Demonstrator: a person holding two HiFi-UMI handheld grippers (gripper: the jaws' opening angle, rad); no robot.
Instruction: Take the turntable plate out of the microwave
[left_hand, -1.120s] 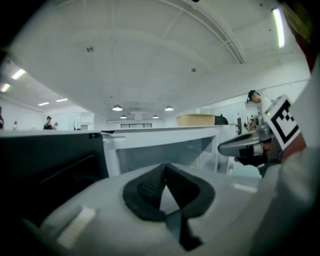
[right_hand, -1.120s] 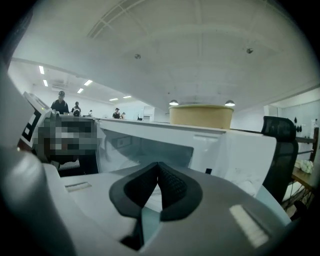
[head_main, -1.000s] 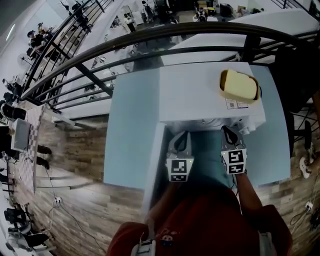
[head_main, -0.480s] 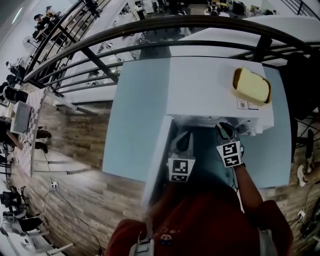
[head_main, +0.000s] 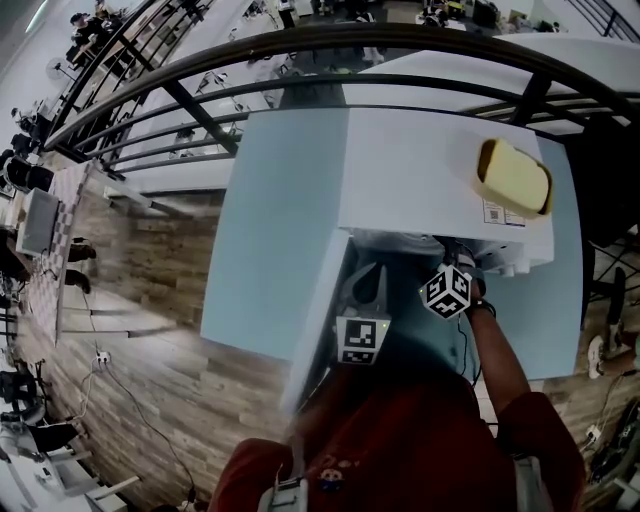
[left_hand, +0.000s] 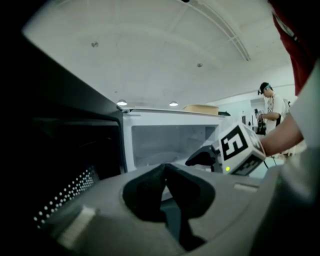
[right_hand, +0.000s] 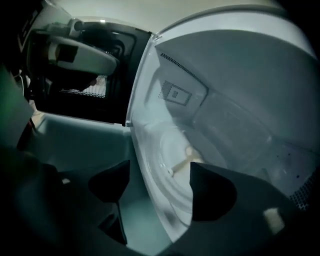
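Glass turntable plate (right_hand: 172, 160) still inside the microwave (head_main: 440, 170); right gripper (right_hand: 160, 170) jaws just opened around its edge, ungripped; left gripper (left_hand: 165, 170) clenched, empty.

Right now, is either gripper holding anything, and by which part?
Nothing is held. The left gripper has its jaws shut and empty. The right gripper jaws have just been opening; the plate rim shows between them, not gripped.

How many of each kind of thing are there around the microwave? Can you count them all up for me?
Microwave: 1
Turntable plate: 1
Grippers: 2, the left gripper and the right gripper
Yellow block on top of the microwave: 1
Table: 1
Total: 6
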